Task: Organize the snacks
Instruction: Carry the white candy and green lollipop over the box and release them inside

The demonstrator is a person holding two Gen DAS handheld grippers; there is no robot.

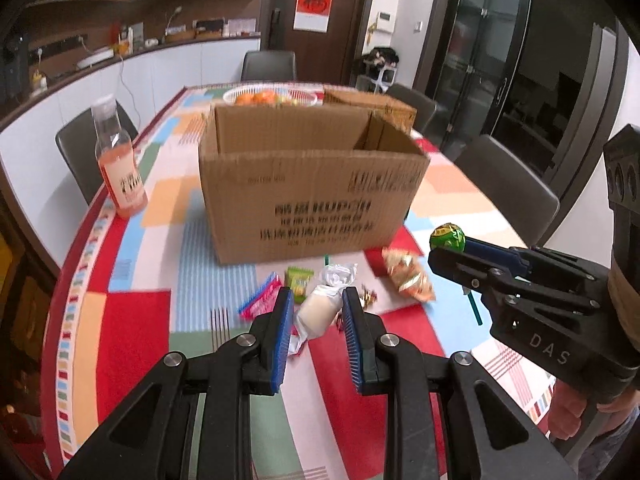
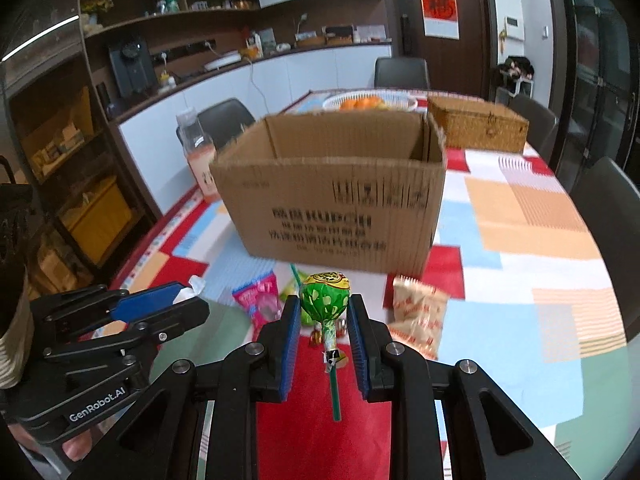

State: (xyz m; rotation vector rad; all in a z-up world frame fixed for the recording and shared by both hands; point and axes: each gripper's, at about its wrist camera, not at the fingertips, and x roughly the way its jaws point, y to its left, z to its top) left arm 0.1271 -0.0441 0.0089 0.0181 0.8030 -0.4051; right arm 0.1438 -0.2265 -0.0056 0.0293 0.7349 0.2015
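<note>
My left gripper (image 1: 316, 300) is shut on a white wrapped candy (image 1: 318, 312), held above the table. My right gripper (image 2: 325, 306) is shut on a green lollipop (image 2: 325, 298), its green stick hanging down between the fingers. The same lollipop (image 1: 447, 237) shows at the tip of the right gripper (image 1: 450, 250) in the left wrist view. An open cardboard box (image 1: 312, 184) stands ahead of both grippers. Loose on the cloth in front of it lie a pink packet (image 2: 260, 300), a small green packet (image 1: 298, 282) and an orange-and-white snack bag (image 2: 420, 320).
A bottle with pink drink (image 1: 118, 160) stands left of the box. Behind the box are a white basket of oranges (image 2: 370, 102) and a wicker case (image 2: 478, 128). Dark chairs (image 1: 508, 188) ring the patterned tablecloth (image 1: 132, 300). A hand (image 1: 568, 412) grips the right tool.
</note>
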